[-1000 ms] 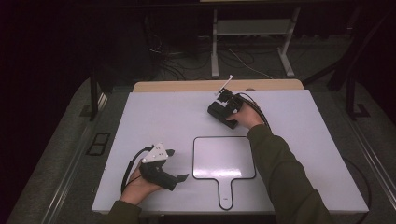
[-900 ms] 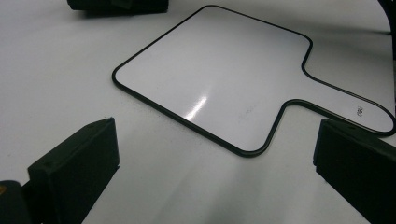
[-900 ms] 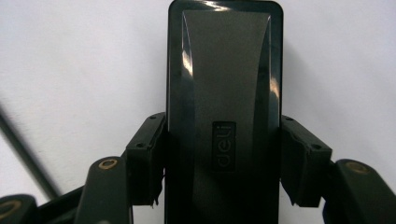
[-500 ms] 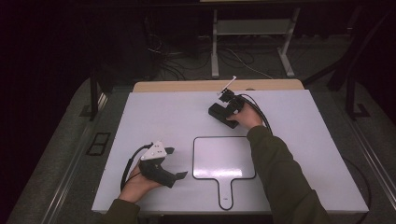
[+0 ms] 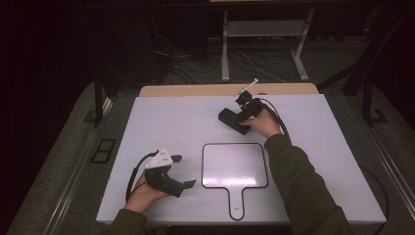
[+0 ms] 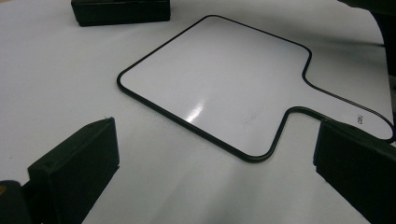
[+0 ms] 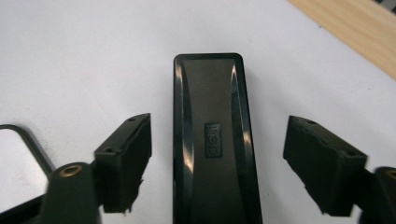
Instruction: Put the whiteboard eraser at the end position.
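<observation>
Black eraser block (image 7: 212,140) lies flat on the white worktop (image 5: 171,122), toward its far side, just beyond the small handled whiteboard (image 5: 235,166). The right claw (image 7: 215,158) straddles it with its jaws spread clear of both long sides; they have just been opening, the block between them but not pinched. Nearer the front edge, the left claw (image 5: 183,171) rests released on the worktop in the person's hand, its jaws wide apart and pointed toward the whiteboard.

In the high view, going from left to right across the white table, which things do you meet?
Left gripper → paddle-shaped whiteboard → black eraser → right gripper, jaws just opened, standing either side of the eraser without pressing it.
</observation>
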The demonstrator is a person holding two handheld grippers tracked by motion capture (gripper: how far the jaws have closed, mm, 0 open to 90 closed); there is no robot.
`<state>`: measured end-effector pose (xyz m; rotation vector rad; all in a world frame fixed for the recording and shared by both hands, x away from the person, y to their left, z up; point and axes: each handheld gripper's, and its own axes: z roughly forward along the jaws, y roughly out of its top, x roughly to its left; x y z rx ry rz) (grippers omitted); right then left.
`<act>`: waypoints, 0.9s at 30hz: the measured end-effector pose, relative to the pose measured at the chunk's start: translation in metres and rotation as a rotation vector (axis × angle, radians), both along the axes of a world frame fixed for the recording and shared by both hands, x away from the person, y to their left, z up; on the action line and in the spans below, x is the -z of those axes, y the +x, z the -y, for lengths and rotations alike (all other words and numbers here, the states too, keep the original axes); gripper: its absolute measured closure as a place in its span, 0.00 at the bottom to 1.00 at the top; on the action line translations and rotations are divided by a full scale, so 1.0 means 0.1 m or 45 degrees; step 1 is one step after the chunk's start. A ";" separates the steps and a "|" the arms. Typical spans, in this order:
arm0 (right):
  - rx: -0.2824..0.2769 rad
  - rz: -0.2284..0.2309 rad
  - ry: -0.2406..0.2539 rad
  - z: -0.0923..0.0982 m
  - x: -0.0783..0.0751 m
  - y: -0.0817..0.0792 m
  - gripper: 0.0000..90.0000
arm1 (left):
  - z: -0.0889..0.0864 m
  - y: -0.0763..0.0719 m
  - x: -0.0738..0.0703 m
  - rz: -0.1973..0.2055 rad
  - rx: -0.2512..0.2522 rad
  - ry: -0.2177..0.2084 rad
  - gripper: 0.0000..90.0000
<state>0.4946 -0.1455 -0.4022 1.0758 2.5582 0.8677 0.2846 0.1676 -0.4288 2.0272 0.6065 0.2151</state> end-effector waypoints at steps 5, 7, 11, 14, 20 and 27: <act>-0.023 0.028 0.059 0.06 -0.04 -0.13 0.19 | 0.01 -0.01 0.00 -0.003 -0.004 -0.006 0.00; -0.017 0.040 0.071 0.09 -0.06 -0.18 0.15 | 0.01 -0.01 0.00 -0.003 -0.004 -0.004 0.00; -0.007 0.070 0.103 0.17 -0.08 -0.26 0.15 | 0.02 -0.01 0.00 -0.008 -0.004 -0.004 0.00; -0.015 0.065 0.128 0.22 -0.09 -0.31 0.15 | 0.02 -0.02 0.00 -0.008 -0.004 -0.006 0.00; -0.022 0.094 0.189 0.30 -0.13 -0.42 0.15 | 0.02 -0.01 0.00 -0.008 -0.005 -0.002 0.00; -0.024 0.095 0.237 0.35 -0.17 -0.62 0.15 | 0.02 -0.01 0.00 -0.008 -0.009 0.001 0.00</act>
